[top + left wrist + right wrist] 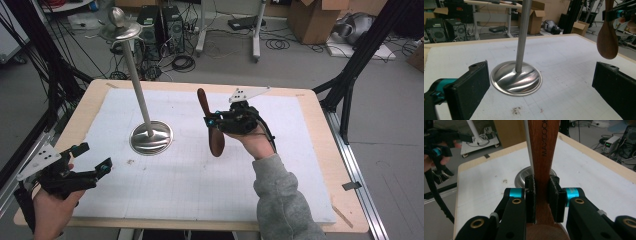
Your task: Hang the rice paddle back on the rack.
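A dark wooden spoon (pixel 216 142) hangs above the middle of the white mat, bowl end down and handle up. My right gripper (pixel 212 121) is shut on its neck. In the right gripper view the pads (pixel 531 197) clamp the handle (pixel 543 155) from both sides. A steel stand with a round base (pixel 151 138) and a tall pole (pixel 139 85) stands to the left of the spoon. My left gripper (pixel 94 157) sits near the table's front left edge, open and holding nothing. In the left gripper view its wide jaws frame the base (pixel 516 79), with the spoon bowl (pixel 607 42) at upper right.
The white mat (pixel 200 180) covers most of the wooden table (pixel 320 150). The stand's top carries a disc and ball (pixel 120 25). Black frame struts (pixel 360 55), cables, computer towers and cardboard boxes surround the table on the floor.
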`<state>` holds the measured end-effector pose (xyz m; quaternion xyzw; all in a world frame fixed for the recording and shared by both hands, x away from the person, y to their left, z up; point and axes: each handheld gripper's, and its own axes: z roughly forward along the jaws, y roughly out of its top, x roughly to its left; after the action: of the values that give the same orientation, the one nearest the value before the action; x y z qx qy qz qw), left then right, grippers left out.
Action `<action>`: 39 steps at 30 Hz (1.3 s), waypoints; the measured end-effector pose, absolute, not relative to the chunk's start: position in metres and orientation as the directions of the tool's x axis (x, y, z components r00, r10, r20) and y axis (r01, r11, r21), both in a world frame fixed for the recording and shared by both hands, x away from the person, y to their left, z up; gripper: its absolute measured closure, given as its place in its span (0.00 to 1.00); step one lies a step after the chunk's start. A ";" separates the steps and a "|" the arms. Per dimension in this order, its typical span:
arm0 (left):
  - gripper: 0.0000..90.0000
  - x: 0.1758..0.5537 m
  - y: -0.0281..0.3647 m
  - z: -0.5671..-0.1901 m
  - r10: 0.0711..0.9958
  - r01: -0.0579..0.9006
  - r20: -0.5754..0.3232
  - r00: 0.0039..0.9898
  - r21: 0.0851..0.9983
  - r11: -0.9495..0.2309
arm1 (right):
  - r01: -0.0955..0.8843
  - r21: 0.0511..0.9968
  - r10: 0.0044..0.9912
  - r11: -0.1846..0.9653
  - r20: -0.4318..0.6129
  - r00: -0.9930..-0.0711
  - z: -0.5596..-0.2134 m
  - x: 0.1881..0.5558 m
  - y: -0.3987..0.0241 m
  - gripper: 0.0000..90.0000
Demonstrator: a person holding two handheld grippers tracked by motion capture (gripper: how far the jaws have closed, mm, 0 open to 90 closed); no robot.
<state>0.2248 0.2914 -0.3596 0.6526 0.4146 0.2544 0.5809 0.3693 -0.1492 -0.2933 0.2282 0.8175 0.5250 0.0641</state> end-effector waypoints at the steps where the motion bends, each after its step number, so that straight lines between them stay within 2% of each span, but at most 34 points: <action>1: 0.02 0.225 0.292 -0.359 0.837 0.245 -0.148 0.527 0.969 0.017 | 0.303 0.891 0.441 0.338 0.135 -0.888 -0.289 0.371 -0.148 0.86; 39: 0.02 0.228 0.293 -0.365 0.838 0.264 -0.165 0.521 0.964 0.026 | 0.247 0.929 0.392 0.276 0.126 -0.911 -0.226 0.382 -0.118 0.86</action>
<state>0.2278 0.2927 -0.3649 0.6523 0.4222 0.2479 0.5786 0.3823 -0.1183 -0.2259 0.2005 0.7960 0.5675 0.0637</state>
